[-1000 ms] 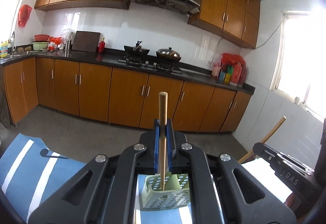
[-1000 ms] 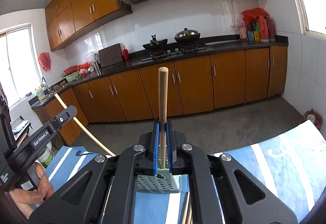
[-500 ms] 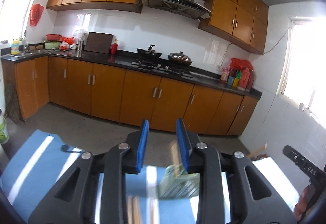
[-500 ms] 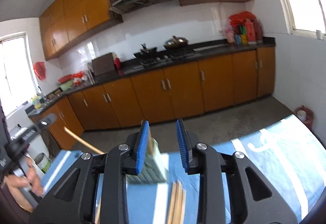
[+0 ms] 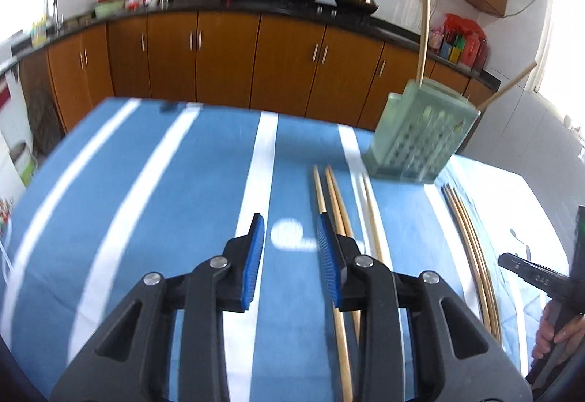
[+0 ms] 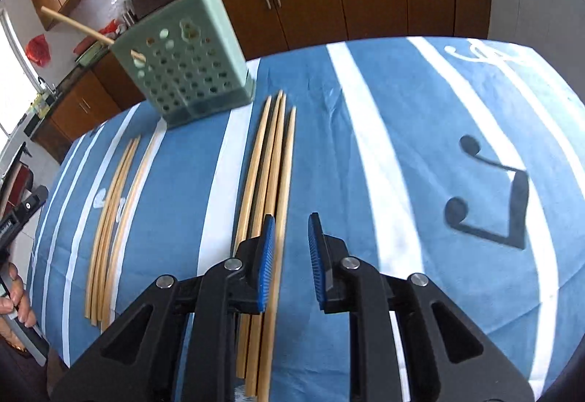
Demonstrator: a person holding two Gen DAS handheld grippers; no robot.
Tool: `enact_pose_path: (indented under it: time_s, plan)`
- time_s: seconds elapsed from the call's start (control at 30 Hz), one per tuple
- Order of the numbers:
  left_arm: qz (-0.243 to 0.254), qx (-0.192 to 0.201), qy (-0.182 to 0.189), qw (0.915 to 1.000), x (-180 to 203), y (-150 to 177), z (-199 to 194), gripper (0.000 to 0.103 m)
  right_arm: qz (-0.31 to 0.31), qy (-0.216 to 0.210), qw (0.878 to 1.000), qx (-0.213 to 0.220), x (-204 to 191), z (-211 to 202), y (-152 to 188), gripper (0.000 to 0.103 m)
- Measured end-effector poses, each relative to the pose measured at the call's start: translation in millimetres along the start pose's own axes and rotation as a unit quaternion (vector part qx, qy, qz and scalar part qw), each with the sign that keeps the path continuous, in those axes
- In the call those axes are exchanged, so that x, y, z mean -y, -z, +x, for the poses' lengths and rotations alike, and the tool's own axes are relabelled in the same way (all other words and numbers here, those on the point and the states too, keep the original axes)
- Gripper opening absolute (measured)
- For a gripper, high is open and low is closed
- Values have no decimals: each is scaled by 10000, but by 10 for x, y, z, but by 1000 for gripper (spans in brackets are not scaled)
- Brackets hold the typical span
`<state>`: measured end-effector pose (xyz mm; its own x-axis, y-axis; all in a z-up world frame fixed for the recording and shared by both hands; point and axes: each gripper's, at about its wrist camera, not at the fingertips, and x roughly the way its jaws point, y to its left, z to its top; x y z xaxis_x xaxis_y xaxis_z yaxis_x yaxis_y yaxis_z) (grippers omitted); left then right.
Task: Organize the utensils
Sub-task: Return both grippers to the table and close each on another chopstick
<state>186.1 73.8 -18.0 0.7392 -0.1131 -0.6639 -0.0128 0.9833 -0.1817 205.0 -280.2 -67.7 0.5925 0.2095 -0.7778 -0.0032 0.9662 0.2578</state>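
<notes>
**Loose chopsticks lie lengthwise just off each gripper's inner finger**

The wooden chopsticks still to be sorted lie flat on the blue striped cloth [image 6: 365,131] in two bundles. One bundle of chopsticks [image 6: 270,175] runs straight away from the right gripper [image 6: 290,244] toward the pale green perforated utensil holder [image 6: 190,72], which stands at the far side of the cloth with two chopsticks already leaning out of its top. The second bundle [image 6: 113,204] lies well to the left of the first, roughly parallel to it.

In the right wrist view the nearer bundle passes under and just left of the gripper's left finger; its long axis lines up with the fingers rather than crossing them. The right gripper's jaws stand moderately apart with nothing between them.

In the left wrist view the left gripper [image 5: 290,255] is likewise spread wide and holds nothing. A group of chopsticks [image 5: 331,197] runs beside and beneath its right finger, again lengthwise, with the holder [image 5: 420,138] further ahead to the right.

Each hand looks equally near its own bundle. Judging from this, either gripper needs a small sideways shift inward to bring one stick between its pads before closing.
</notes>
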Motion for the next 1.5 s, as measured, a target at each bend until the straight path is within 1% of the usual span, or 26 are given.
enact_pose_path:
  time_s: [0.13, 0.17, 0.27, 0.37, 0.43, 0.47, 0.53, 0.6, 0.63, 0.7, 0.83, 0.9, 1.03, 1.3, 1.4, 1.5]
  plan:
    - [7, -157, 88, 9998, -11, 148, 43, 31, -118, 71, 9998, -105, -64, 90, 1, 17]
    - [22, -181, 98, 9998, 9, 146, 46, 31, -140, 98, 9998, -144, -72, 114, 5, 14]
    - [48, -266, 146, 9995, 82, 131, 79, 31, -187, 151, 9997, -108, -43, 126, 61, 13]
    - [88, -360, 189, 9991, 129, 165, 117, 31, -279, 262, 9992, -101, -31, 120, 84, 9]
    - [96, -420, 234, 9988, 160, 187, 161, 31, -331, 514, 9981, -39, -10, 106, 69, 8]
    - [86, -464, 272, 9985, 173, 201, 179, 31, -278, 720, 9970, 30, 39, 103, 53, 7]
    - [65, -536, 348, 9979, 195, 227, 212, 31, -4, 824, 9965, 102, 182, 83, 18, 7]
    - [102, -623, 424, 9971, 234, 266, 244, 28, 170, 818, 9964, 120, 287, 64, 3, 7]
    - [156, -676, 468, 9965, 265, 289, 263, 27, 178, 813, 9965, 121, 306, 59, 3, 7]
    - [257, -742, 483, 9957, 324, 327, 295, 22, 113, 826, 9964, 129, 307, 55, 16, 7]
    - [504, -917, 356, 9939, 429, 403, 381, 16, 95, 836, 9963, 156, 297, 55, 42, 7]
    - [589, -984, 255, 9931, 450, 444, 419, 10, 94, 821, 9964, 160, 294, 58, 44, 7]
    - [705, -922, 40, 9932, 456, 451, 443, 9, 68, 772, 9968, 203, 264, 79, 30, 7]
    - [229, -774, -405, 9959, 33, 202, 600, 8, 76, 766, 9963, 394, 303, 153, -66, 7]
    - [146, -749, -314, 9966, -58, 172, 616, 9, 15, 758, 9960, 468, 300, 154, -47, 8]
    - [104, -747, -272, 9968, -71, 171, 608, 9, -16, 765, 9958, 496, 298, 151, -40, 8]
